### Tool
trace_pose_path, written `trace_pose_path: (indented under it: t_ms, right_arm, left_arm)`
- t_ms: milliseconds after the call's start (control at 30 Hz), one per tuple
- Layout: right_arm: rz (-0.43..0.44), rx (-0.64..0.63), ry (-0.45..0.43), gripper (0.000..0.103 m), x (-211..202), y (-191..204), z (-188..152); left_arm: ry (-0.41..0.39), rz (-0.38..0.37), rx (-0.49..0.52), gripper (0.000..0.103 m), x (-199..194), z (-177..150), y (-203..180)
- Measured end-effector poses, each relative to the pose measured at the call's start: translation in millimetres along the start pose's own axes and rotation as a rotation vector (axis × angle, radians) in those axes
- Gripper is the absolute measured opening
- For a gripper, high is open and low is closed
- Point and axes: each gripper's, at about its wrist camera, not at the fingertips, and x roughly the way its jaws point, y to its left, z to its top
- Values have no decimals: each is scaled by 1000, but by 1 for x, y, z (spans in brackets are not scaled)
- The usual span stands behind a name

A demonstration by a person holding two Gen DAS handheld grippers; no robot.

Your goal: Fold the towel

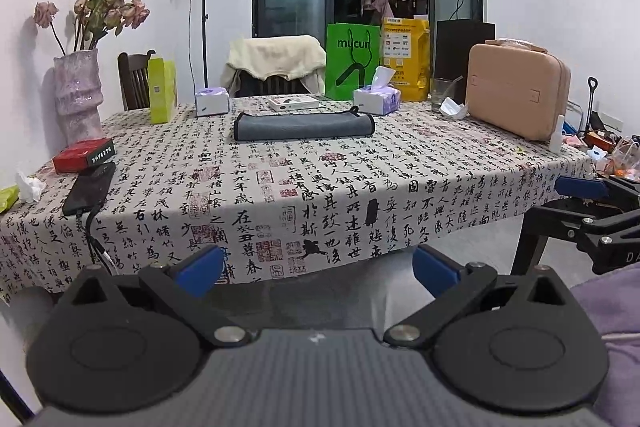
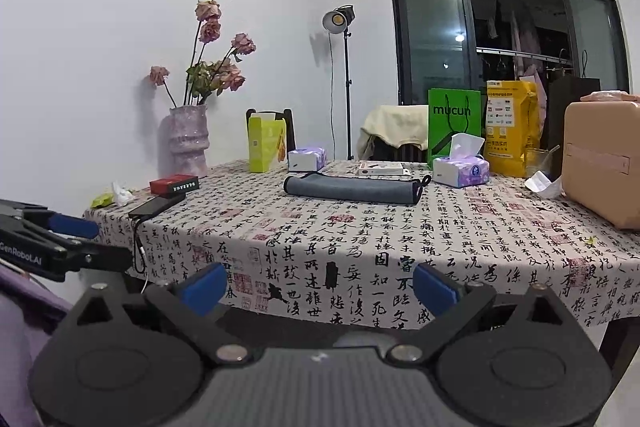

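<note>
A grey towel [image 1: 304, 126] lies folded into a long narrow strip on the far middle of the table; it also shows in the right wrist view [image 2: 352, 189]. My left gripper [image 1: 318, 269] is open and empty, held off the table's near edge, well short of the towel. My right gripper [image 2: 318, 285] is open and empty too, also in front of the near edge. The right gripper shows at the right edge of the left wrist view [image 1: 592, 203], and the left gripper at the left edge of the right wrist view [image 2: 60, 231].
The table [image 1: 360, 187] has a calligraphy-print cloth. On it stand a vase of dried roses [image 1: 78, 95], a red box [image 1: 84, 155], a phone with cable [image 1: 90, 193], two tissue boxes [image 1: 376, 99], a green bag [image 1: 352, 61], a glass [image 1: 442, 95] and a pink case [image 1: 518, 91].
</note>
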Motion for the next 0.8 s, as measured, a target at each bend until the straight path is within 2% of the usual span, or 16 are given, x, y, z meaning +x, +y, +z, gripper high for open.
trace_pose_path:
  t_ms: [800]
  right_arm:
    - [5, -11, -24, 103, -1, 2, 1]
  left_arm:
    - [-7, -15, 15, 103, 1, 0, -4]
